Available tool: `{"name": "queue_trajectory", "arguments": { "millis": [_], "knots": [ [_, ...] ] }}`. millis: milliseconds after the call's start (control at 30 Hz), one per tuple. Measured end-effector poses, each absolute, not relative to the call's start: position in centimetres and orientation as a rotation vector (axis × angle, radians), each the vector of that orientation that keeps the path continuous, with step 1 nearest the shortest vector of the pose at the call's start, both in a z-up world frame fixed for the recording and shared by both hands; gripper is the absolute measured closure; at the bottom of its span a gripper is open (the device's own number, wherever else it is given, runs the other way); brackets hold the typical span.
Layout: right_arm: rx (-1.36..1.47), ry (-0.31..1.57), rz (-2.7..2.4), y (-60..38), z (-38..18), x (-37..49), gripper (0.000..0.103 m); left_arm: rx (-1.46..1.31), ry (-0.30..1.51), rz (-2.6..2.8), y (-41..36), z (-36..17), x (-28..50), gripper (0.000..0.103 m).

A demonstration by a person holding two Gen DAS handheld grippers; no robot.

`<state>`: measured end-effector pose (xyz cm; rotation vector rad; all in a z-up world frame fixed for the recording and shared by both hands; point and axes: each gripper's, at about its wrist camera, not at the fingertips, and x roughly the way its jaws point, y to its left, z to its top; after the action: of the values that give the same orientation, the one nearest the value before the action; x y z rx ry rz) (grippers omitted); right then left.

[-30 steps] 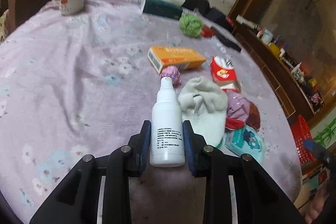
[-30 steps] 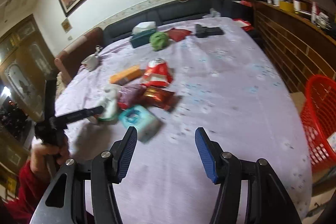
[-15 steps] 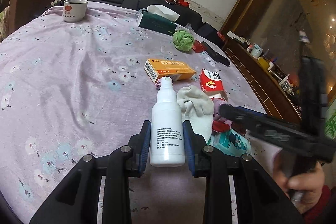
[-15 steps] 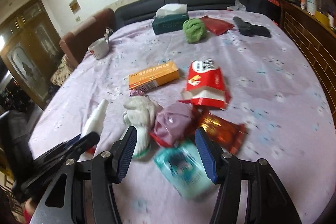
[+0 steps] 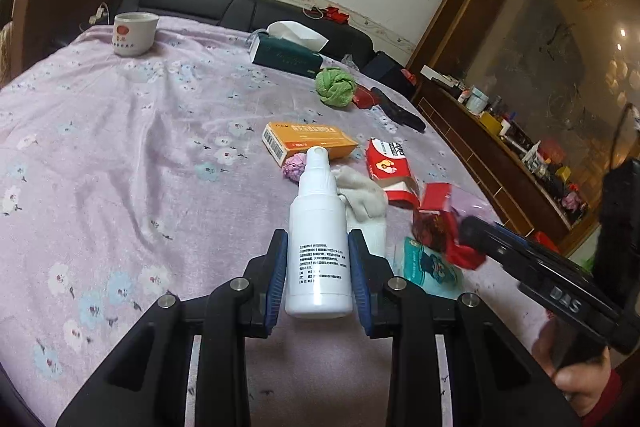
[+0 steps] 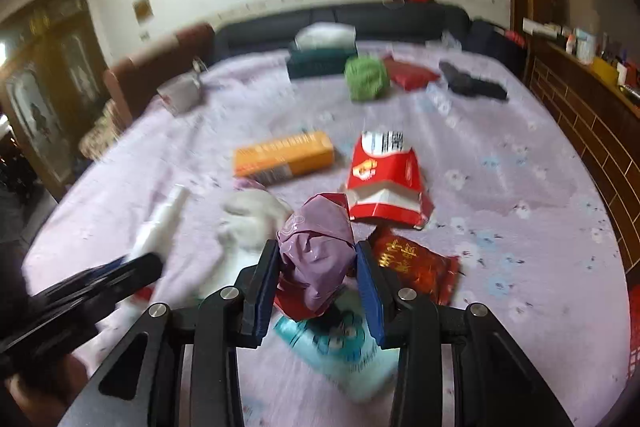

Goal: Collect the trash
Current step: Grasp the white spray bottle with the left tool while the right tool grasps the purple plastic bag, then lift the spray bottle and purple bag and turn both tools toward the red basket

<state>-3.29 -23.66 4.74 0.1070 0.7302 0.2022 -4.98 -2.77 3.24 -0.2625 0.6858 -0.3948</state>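
Left gripper [image 5: 318,281] jaws clamp the white plastic spray bottle [image 5: 319,243] at its body, ready for disposal; right gripper [image 6: 316,281] jaws pinch the crumpled mauve plastic wrapper [image 6: 316,255] above the near-edge litter; orange cardboard box [image 6: 284,158] lies mid-worktop, beyond

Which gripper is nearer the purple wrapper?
Right. The right gripper has the purple wrapper between its fingers; the left gripper, shut on the white spray bottle, sits off to the wrapper's side.
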Motion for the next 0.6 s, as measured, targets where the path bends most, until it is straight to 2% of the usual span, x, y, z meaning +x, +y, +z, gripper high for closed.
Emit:
{"name": "queue_trajectory", "arguments": {
  "millis": [233, 600],
  "knots": [
    [0.148, 0.628, 0.197, -25.1, 4.4, -8.1, 0.062, -0.155, 0.628, -0.39, -5.7, 3.4, -7.8, 0.074],
    [0.187, 0.616, 0.166, -26.7, 3.1, -9.3, 0.062, -0.118, 0.629, -0.366, -6.7, 3.3, -7.9, 0.074]
  ]
}}
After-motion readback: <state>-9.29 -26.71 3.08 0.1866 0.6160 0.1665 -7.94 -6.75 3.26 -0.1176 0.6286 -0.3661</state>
